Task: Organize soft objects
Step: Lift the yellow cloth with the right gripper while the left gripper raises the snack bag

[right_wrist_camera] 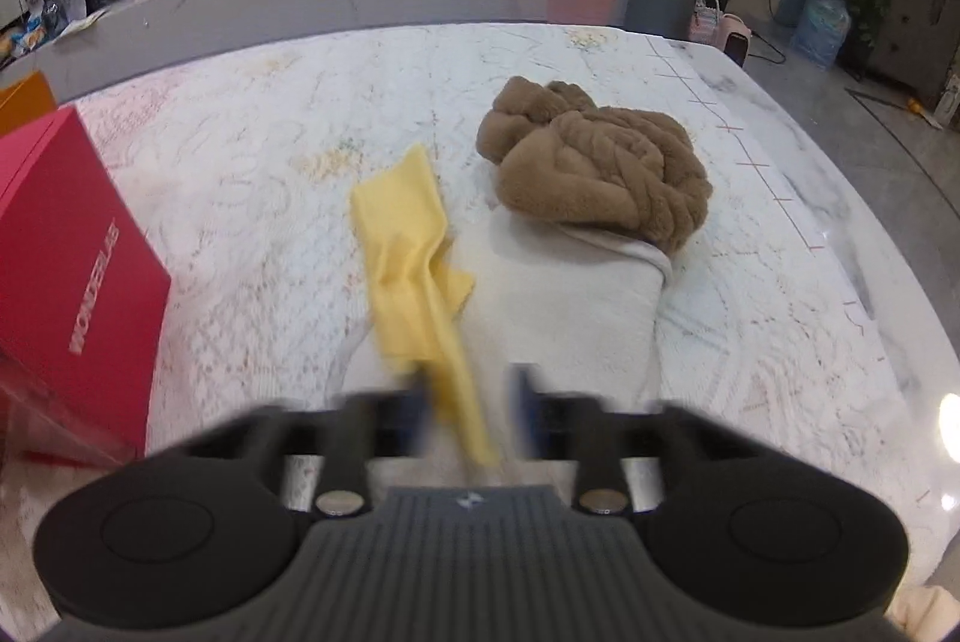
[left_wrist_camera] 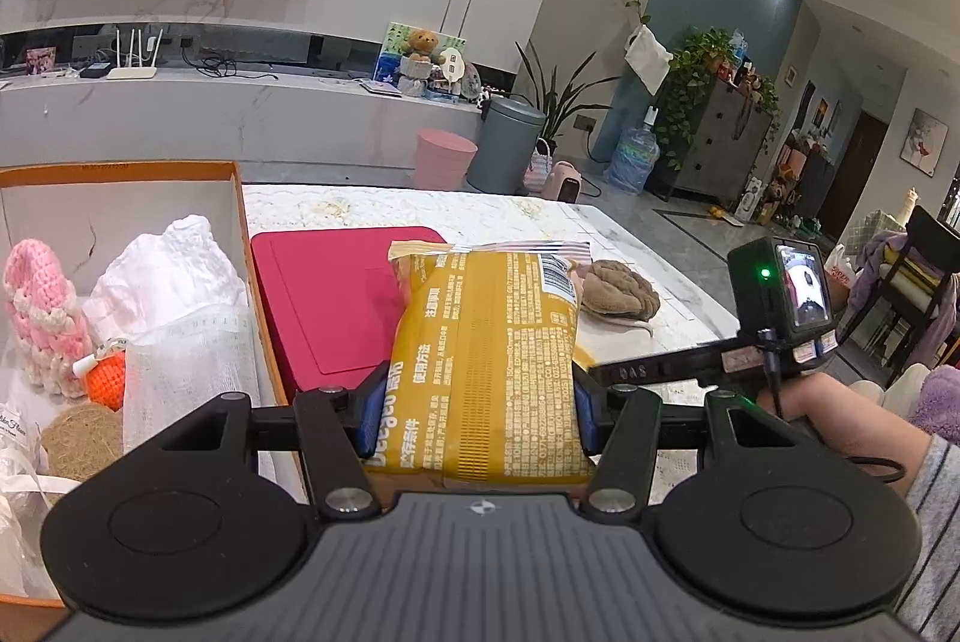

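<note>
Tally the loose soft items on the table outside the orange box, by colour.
Yellow: 2, the snack bag in the left gripper and the cloth between the jaws of the right gripper.
Brown: 1, the plush toy.
White: 1, the towel under the plush toy.
Total: 4

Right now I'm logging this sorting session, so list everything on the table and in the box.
Yellow snack bag: one, held in the left gripper.
Yellow cloth: one, between the right fingers, jaws blurred.
Brown plush hat: one, on the table, right.
Red box: one, beside the orange box.
Orange box: one, left, open.
Pink knit item: one, in the orange box.
White cloth: one, in the orange box.
Left gripper: one.
Right gripper: one.
</note>
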The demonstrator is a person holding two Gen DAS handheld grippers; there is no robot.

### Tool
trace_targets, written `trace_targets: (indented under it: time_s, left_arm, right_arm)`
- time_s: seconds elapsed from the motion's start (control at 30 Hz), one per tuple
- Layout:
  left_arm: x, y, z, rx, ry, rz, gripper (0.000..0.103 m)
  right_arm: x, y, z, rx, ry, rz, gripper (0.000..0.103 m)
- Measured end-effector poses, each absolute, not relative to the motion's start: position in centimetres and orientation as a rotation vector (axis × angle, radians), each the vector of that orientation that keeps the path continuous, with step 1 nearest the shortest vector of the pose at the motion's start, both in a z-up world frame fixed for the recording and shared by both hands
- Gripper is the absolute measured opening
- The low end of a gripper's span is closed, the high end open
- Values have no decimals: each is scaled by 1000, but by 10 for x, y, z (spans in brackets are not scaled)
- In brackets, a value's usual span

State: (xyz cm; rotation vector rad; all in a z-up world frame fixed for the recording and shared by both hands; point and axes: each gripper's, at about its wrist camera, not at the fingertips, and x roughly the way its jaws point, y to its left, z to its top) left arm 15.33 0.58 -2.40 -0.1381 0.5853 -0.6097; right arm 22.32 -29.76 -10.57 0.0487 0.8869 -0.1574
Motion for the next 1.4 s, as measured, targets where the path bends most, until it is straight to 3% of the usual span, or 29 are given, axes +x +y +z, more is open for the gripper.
trace_targets:
  time_s: [0.03, 0.37, 0.8, 0.87, 0.93, 1.1, 1.4]
  left_arm:
    - [153, 6, -24, -138, 585, -610, 64]
    - [151, 4, -23, -110, 575, -610, 64]
    - [151, 5, -25, -95, 568, -633, 65]
    - [151, 5, -25, -96, 569, -633, 65]
    - [151, 4, -25, -94, 568, -635, 64]
    - [149, 2, -26, -66, 555, -630, 64]
    - [147, 6, -18, -91, 543, -647, 64]
  right_arm:
    - [224, -298, -106, 53, 867, -169, 62]
    - [271, -262, -108, 0, 754, -51, 62]
    - [352, -239, -137, -54, 805, -159, 66]
    - [351, -241, -137, -24, 792, -122, 47]
    - [347, -236, -137, -69, 781, -115, 8]
    - [336, -238, -133, -113, 794, -105, 1]
    - [299, -276, -89, 21, 723, -180, 1]
